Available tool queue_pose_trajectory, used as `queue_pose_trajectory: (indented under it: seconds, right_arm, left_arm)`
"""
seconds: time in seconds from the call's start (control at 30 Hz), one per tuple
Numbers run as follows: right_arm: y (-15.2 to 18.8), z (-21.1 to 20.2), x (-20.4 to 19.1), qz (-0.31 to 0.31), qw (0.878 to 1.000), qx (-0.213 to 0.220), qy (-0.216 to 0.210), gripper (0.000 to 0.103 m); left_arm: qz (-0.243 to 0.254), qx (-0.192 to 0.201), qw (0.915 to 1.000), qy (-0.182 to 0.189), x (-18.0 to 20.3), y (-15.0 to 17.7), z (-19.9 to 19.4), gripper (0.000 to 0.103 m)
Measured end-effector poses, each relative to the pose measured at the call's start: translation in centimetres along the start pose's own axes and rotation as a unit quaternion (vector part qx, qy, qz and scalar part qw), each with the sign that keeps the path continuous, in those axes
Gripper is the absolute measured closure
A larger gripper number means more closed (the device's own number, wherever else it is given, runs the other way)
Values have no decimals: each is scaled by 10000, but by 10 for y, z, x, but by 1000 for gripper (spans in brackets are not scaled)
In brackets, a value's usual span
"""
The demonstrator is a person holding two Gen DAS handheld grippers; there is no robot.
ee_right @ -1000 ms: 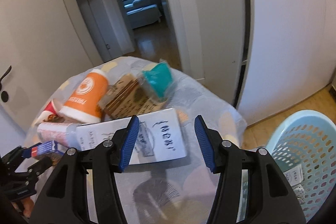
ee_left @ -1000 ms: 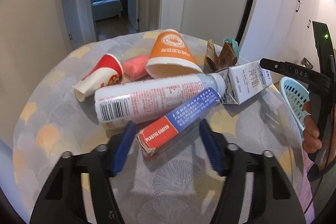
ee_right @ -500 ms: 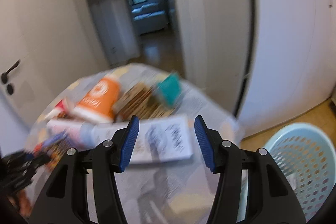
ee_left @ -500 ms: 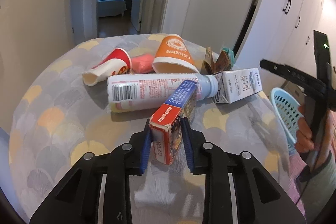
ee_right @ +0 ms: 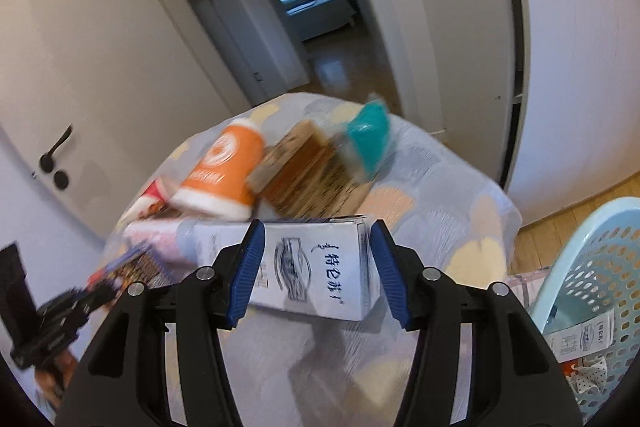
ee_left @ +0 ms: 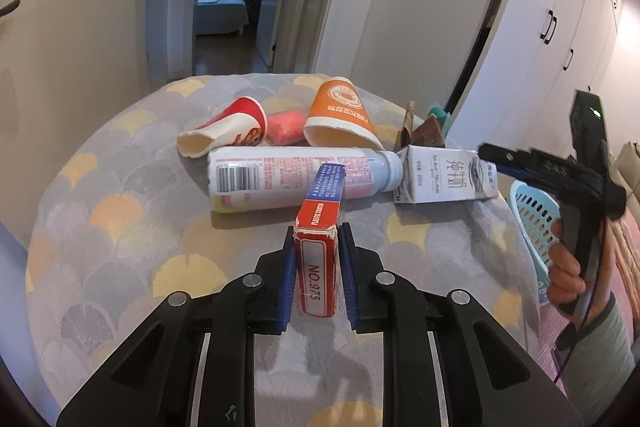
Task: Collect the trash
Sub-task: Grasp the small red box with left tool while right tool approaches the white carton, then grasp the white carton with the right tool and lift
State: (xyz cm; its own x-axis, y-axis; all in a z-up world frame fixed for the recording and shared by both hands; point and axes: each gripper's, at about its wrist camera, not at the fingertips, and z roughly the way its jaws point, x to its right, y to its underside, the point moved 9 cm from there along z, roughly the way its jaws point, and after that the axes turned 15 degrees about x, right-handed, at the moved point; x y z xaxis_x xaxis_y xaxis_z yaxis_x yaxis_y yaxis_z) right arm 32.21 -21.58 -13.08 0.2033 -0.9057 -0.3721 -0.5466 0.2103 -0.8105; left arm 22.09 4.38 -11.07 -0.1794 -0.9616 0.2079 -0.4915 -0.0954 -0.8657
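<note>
Trash box (ee_left: 319,267) sits tight in the left gripper (ee_left: 317,259) jaws. Right gripper (ee_right: 318,267) jaws are wide open around the milk carton (ee_right: 320,269); squeeze its sides gently, then lift toward the basket (ee_right: 592,291) on the right.

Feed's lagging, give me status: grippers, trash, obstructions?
Left gripper shut on red box. Right gripper open, straddling milk carton. Basket at right; nothing blocking.

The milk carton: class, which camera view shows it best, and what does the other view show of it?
The right wrist view: the milk carton fills the centre, lying between the open right tool's blue pads, its print readable. The left wrist view shows it smaller, farther off, lying beside the bottle's cap.
</note>
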Motion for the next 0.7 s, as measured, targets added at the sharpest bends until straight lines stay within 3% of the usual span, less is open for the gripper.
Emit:
queue_pose_trajectory:
  seconds: [0.4, 0.53, 0.7]
  right_arm:
    - [57, -71, -90, -622, 9953, -98, -742, 51]
    - [53, -78, -94, -977, 9942, 57, -441, 51]
    - [54, -58, -86, -1018, 9947, -130, -109, 36]
  left_arm:
    - [-127, -5, 9999, -64, -2, 8, -13, 86]
    - [-138, 6, 9999, -59, -3, 10, -16, 86]
    - [-142, -28, 9999, -61, -1, 12, -11, 86]
